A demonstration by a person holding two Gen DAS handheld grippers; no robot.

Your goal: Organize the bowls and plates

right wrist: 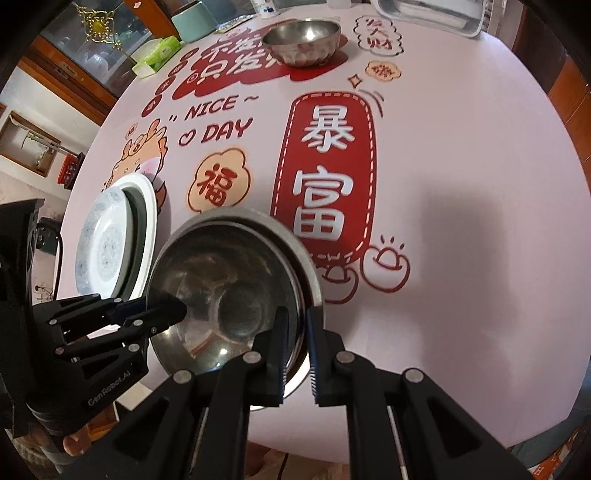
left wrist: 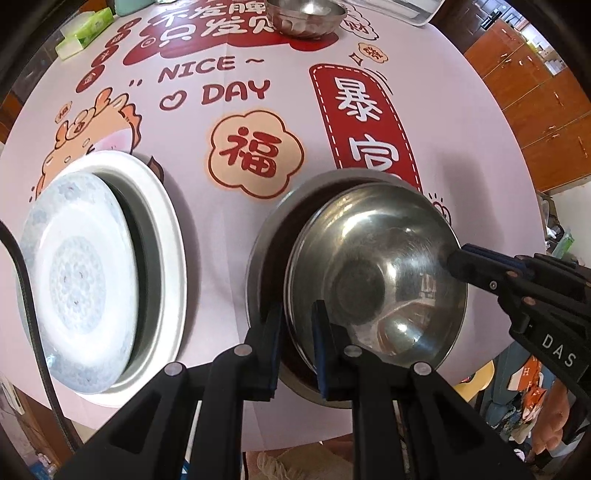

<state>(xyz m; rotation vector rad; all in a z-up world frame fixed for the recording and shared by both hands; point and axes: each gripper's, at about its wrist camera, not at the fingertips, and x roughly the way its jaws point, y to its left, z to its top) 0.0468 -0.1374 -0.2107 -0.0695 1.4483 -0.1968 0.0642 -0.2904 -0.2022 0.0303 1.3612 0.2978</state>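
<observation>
A steel bowl (left wrist: 376, 273) (right wrist: 229, 295) sits tilted in a larger steel bowl (left wrist: 273, 221) (right wrist: 258, 218) near the table's front edge. My left gripper (left wrist: 297, 354) is shut on the inner bowl's near-left rim; it also shows in the right wrist view (right wrist: 173, 312). My right gripper (right wrist: 295, 354) is shut on the same bowl's right rim, and it shows in the left wrist view (left wrist: 456, 264). To the left, a blue-patterned plate (left wrist: 77, 284) (right wrist: 103, 243) rests tilted in a white plate (left wrist: 166, 229) (right wrist: 147, 206). A third steel bowl (left wrist: 306, 14) (right wrist: 303, 40) stands at the far side.
The round table (left wrist: 461, 129) has a pink printed cloth (right wrist: 461, 166). A green tissue pack (left wrist: 83, 31) (right wrist: 157, 55) lies at the far left, a metal tray (right wrist: 432, 14) at the far right. Wooden cabinets (left wrist: 546, 110) stand beyond the table's right edge.
</observation>
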